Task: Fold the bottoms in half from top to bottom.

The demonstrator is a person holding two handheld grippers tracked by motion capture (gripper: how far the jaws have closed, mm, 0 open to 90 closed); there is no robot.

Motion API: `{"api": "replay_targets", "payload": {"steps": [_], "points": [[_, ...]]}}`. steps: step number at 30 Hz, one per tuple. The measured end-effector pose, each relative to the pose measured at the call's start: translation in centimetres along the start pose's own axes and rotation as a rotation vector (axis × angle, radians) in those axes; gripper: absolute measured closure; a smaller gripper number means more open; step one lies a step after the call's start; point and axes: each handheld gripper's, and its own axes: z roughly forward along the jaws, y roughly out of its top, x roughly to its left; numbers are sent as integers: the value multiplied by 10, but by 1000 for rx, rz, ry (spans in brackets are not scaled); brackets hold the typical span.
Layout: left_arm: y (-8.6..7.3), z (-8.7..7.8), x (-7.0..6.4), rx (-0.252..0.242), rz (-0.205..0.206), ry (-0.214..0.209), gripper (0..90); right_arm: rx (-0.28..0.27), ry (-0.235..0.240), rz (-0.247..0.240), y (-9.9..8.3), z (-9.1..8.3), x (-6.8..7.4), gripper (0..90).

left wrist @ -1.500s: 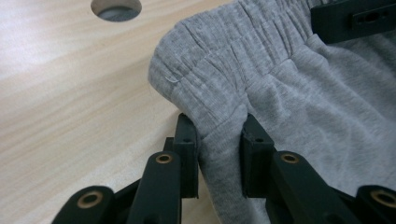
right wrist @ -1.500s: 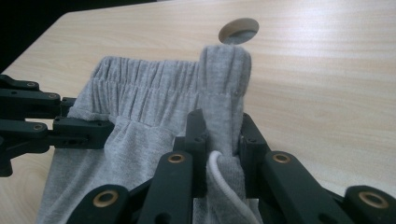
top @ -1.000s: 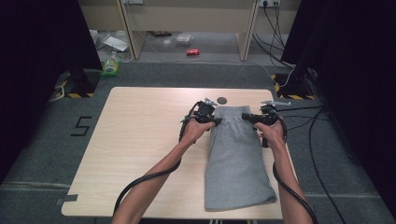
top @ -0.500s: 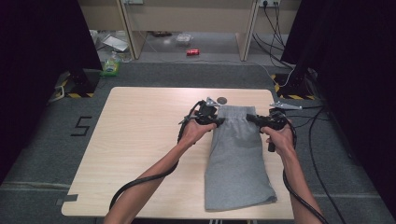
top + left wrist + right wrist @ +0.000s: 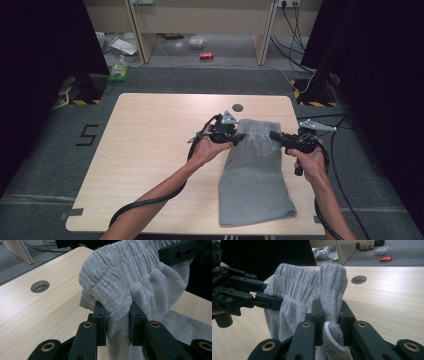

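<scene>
With both the left gripper point(image 5: 239, 137) and the right gripper point(image 5: 276, 136) clamped on the waistband of the grey shorts point(image 5: 255, 175) on the table point(image 5: 150, 150), I think lifting evenly keeps it flat.

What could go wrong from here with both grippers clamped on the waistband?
1. The left gripper pinches a thick bunched fold of the grey shorts; some layers could slip out when lifted.
2. The right gripper holds the waistband near a white drawcord, which could snag.
3. The hem lies near the table front edge and might slide off.
</scene>
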Motion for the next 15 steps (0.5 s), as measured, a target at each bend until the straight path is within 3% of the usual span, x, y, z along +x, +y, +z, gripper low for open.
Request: {"api": "replay_targets", "payload": {"steps": [15], "points": [[-25, -21, -33, -29, 49, -63, 720, -9, 32, -33, -32, -32, 22, 792]]}}
